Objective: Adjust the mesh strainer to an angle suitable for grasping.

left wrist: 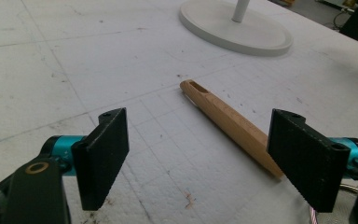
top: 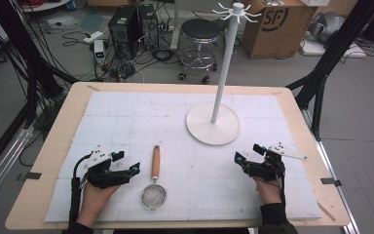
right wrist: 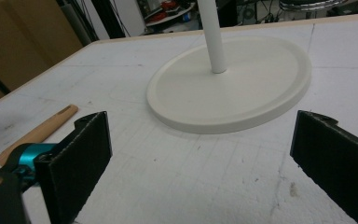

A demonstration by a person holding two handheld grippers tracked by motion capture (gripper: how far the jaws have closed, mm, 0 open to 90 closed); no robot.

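Strainer (top: 154,183) lay flat on the white mat (top: 126,112) between the two grippers, wooden handle (top: 156,162) pointing away from the person, mesh bowl (top: 154,197) toward the table's near edge. In the left gripper view the bowl was cut off at the bottom right corner (only a sliver of metal rim behind the jaw), and the handle's near end was hidden by the right-hand jaw. In the right gripper view just the handle tip (right wrist: 42,130) showed at the left, rest hidden behind the jaw.

Left gripper (top: 126,163) rested low at the mat, held by the left hand (top: 95,195), forearm coming in from the bottom edge, jaws aimed right toward the handle. Jaws stood wide apart, holding nothing. Handle lay just beside the gripper's tips, not touching, running partly across the gap in the left gripper view.

Right gripper (top: 247,153) sat well apart from the strainer on the right hand (top: 269,187), jaws also spread wide and empty, pointing left-forward toward the round base (top: 213,124) of the white stand (top: 224,68).
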